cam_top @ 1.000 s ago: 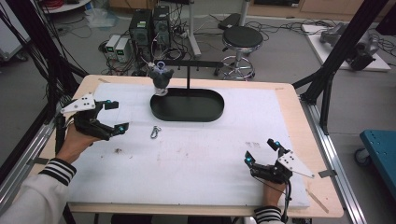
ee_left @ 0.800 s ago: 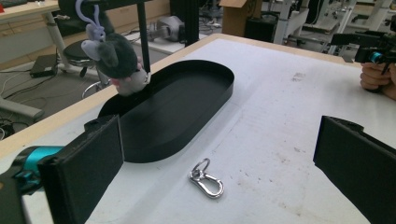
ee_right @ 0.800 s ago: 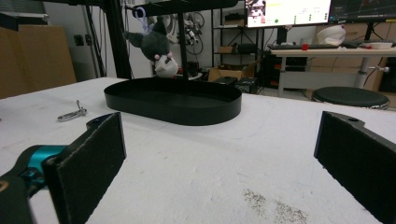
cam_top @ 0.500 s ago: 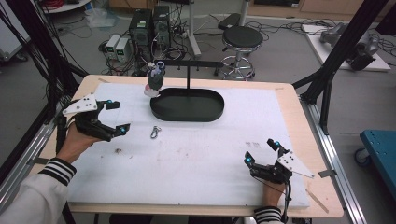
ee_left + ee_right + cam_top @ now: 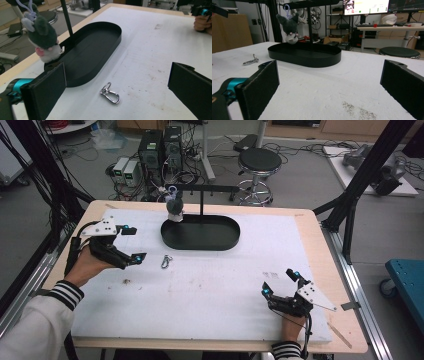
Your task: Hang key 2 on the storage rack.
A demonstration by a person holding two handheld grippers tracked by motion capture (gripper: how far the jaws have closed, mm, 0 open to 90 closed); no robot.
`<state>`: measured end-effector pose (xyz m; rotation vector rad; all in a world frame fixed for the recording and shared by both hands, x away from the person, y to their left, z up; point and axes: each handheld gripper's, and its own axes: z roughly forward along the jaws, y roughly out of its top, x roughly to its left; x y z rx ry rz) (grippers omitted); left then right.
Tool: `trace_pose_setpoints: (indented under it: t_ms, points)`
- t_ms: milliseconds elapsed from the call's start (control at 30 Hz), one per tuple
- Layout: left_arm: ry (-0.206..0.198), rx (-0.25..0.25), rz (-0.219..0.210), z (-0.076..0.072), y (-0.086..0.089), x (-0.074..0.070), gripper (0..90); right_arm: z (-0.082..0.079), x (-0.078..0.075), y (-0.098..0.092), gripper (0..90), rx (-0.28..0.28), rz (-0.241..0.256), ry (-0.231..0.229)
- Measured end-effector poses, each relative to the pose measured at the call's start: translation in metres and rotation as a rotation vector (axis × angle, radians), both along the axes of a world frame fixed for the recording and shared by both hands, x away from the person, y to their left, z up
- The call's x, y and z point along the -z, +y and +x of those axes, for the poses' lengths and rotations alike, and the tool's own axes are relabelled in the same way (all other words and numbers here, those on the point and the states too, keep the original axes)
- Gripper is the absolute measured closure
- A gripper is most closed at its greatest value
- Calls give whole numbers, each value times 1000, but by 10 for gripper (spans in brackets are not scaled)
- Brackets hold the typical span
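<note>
A small grey and white plush toy (image 5: 174,207) (image 5: 43,38) (image 5: 289,26) hangs by a purple loop from the arm of a black stand (image 5: 202,200) that rises out of a black oval tray (image 5: 226,239) (image 5: 100,47) (image 5: 312,58). A silver carabiner (image 5: 166,262) (image 5: 110,93) (image 5: 250,61) lies on the white mat in front of the tray's left end. My left gripper (image 5: 133,244) is open at the table's left, its jaws pointing toward the carabiner. Open and empty, my right gripper (image 5: 280,282) rests near the front right.
The white mat (image 5: 210,285) covers most of the wooden table (image 5: 310,227). Black frame posts (image 5: 350,185) stand at the table's sides. A stool (image 5: 257,162) and computer cases (image 5: 160,147) are on the floor beyond the far edge.
The hanging plush has swung: it sat over the tray's left end, went out to the left, and is now back near the tray. Both grippers have stayed where they were.
</note>
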<state>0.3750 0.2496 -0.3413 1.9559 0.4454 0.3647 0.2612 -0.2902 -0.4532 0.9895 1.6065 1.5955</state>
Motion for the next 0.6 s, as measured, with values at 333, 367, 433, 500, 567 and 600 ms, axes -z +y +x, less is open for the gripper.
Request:
trace_pose_setpoints:
  t_ms: [333, 367, 433, 500, 567, 600]
  points:
    - [35, 65, 102, 14, -17, 0, 22, 0, 0, 0, 13, 1, -1, -1]
    - [40, 70, 104, 15, -19, 0, 22, 0, 0, 0, 13, 2, 0, -1]
    - [41, 93, 126, 18, -23, -1, 22, 0, 0, 0, 13, 2, 0, -1]
    - [46, 105, 152, 20, -26, -1, 22, 0, 0, 0, 13, 1, -2, -2]
    - [49, 120, 177, 23, -30, -1, 22, 0, 0, 0, 13, 1, -2, -3]
    - [42, 126, 189, 24, -32, -1, 22, 0, 0, 0, 13, 1, -1, -4]
